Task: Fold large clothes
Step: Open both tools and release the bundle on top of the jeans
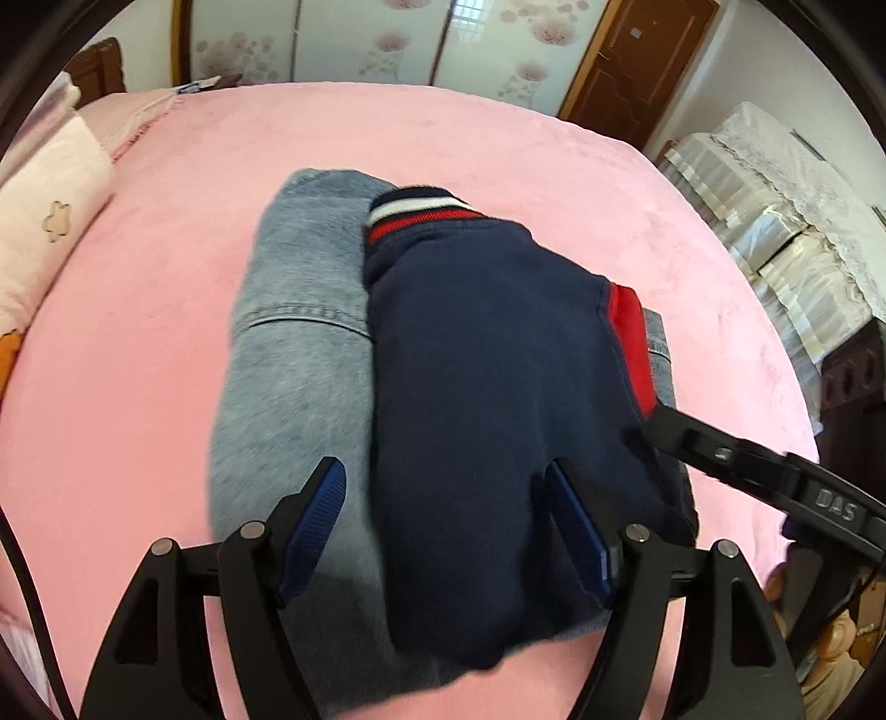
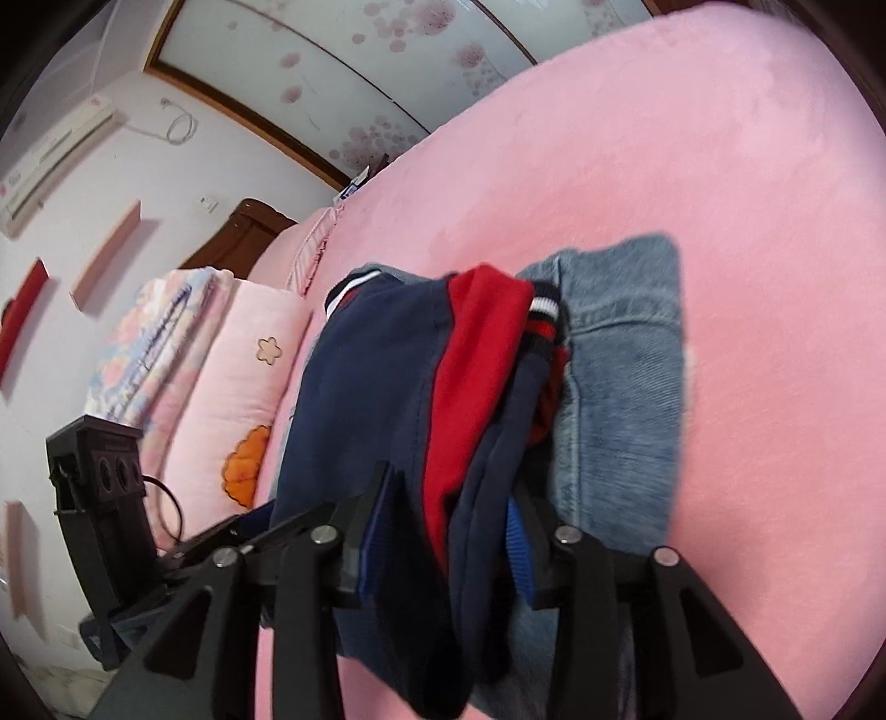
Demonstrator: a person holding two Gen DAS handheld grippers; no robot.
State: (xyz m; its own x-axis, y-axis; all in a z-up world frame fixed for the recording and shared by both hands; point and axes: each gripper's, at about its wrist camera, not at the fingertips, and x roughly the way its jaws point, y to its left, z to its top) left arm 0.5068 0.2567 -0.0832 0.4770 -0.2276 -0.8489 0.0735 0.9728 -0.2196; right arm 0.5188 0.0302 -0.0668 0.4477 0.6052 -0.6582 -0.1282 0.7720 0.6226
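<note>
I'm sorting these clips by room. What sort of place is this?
Most likely a home bedroom: a bed with a pink cover, a pillow at its head, floral sliding wardrobe doors behind, and a wall air conditioner.

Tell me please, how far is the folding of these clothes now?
Done, it seems: the denim garment lies folded on the pink bed, and the navy sweatshirt is folded compact on top of it. In hand: the right gripper has the sweatshirt's layers between its fingers; the left gripper is open around its near end. Left: letting go and squaring the stack.
</note>
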